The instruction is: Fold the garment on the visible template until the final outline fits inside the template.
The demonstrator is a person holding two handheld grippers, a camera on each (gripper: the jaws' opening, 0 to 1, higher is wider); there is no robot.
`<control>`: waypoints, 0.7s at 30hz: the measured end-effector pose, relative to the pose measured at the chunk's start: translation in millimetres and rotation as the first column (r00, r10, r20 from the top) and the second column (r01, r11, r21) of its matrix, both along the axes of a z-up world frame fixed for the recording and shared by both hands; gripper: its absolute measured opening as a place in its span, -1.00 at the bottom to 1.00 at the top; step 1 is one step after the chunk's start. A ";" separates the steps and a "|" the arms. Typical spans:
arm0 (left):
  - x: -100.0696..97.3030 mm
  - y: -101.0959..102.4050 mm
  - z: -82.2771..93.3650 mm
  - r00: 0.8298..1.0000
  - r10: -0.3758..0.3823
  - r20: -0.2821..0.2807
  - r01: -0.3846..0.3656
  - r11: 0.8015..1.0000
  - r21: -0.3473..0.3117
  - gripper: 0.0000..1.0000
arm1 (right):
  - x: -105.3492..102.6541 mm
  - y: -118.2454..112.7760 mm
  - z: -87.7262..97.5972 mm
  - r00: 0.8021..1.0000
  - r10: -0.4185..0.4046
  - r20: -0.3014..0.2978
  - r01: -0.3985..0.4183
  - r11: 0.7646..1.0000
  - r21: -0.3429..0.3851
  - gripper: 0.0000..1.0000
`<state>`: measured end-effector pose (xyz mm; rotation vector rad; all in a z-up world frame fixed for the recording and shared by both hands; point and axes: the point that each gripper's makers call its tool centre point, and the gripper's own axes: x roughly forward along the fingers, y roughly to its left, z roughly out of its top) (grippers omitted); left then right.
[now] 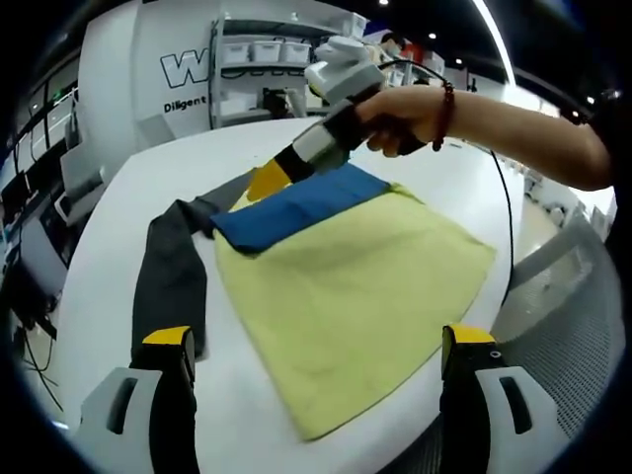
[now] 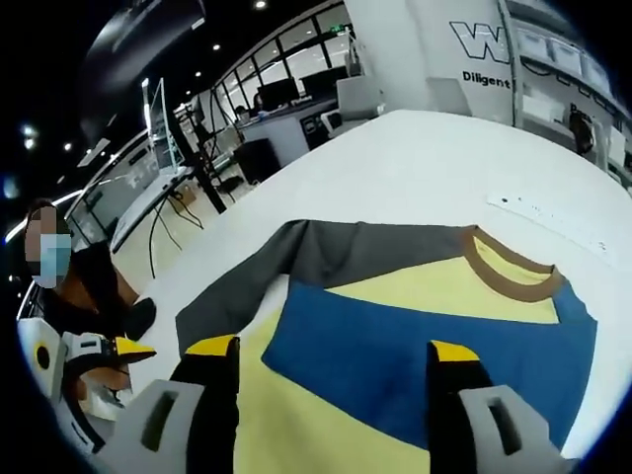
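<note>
A pale yellow shirt (image 1: 355,286) lies flat on the white table (image 1: 118,207). Its blue sleeve (image 1: 296,205) is folded across the chest, and its grey sleeve (image 1: 173,272) trails off to the side. My left gripper (image 1: 316,338) hovers open over the shirt's hem end. A hand holds my right gripper (image 1: 269,182) at the collar end, by the blue sleeve. In the right gripper view the right gripper (image 2: 333,349) stands open above the blue sleeve (image 2: 395,365), with the brown collar (image 2: 513,276) and grey sleeve (image 2: 326,255) beyond. The left gripper (image 2: 104,352) shows at the lower left.
The table edge runs close behind the shirt's hem, with a mesh chair (image 1: 578,316) beyond it. A black cable (image 1: 502,207) crosses the table. Shelves with white bins (image 1: 267,51) stand at the back. Desks with monitors (image 2: 286,99) line the far side.
</note>
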<state>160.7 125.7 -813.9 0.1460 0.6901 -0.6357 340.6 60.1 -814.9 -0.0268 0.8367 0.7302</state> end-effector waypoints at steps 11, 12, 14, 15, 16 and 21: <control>-0.8 -1.3 0.3 1.000 0.000 0.002 0.000 1.000 0.003 0.98 | 1.5 -41.8 2.6 0.997 -0.066 0.031 0.068 0.997 -0.033 0.45; -0.9 -1.4 0.2 1.000 -0.001 0.002 0.001 1.000 0.004 0.98 | 1.3 -45.0 2.8 0.997 -0.073 0.032 0.074 0.997 -0.031 0.45; -1.5 -1.9 0.1 1.000 -0.001 0.001 0.001 1.000 0.005 0.98 | 0.5 -54.0 1.4 0.996 -0.083 0.033 0.085 0.996 -0.042 0.44; -1.4 -2.0 0.2 1.000 -0.001 0.002 0.001 1.000 0.005 0.98 | 0.5 -59.6 1.1 0.995 -0.091 0.036 0.093 0.995 -0.042 0.43; -1.5 -2.1 0.1 1.000 -0.002 0.002 0.002 1.000 0.006 0.98 | 0.3 -63.3 0.7 0.995 -0.098 0.035 0.099 0.994 -0.042 0.43; -1.8 -2.6 -0.2 1.000 -0.003 0.001 0.003 1.000 0.008 0.98 | 0.4 -89.5 -4.3 0.989 -0.146 0.025 0.147 0.988 -0.053 0.39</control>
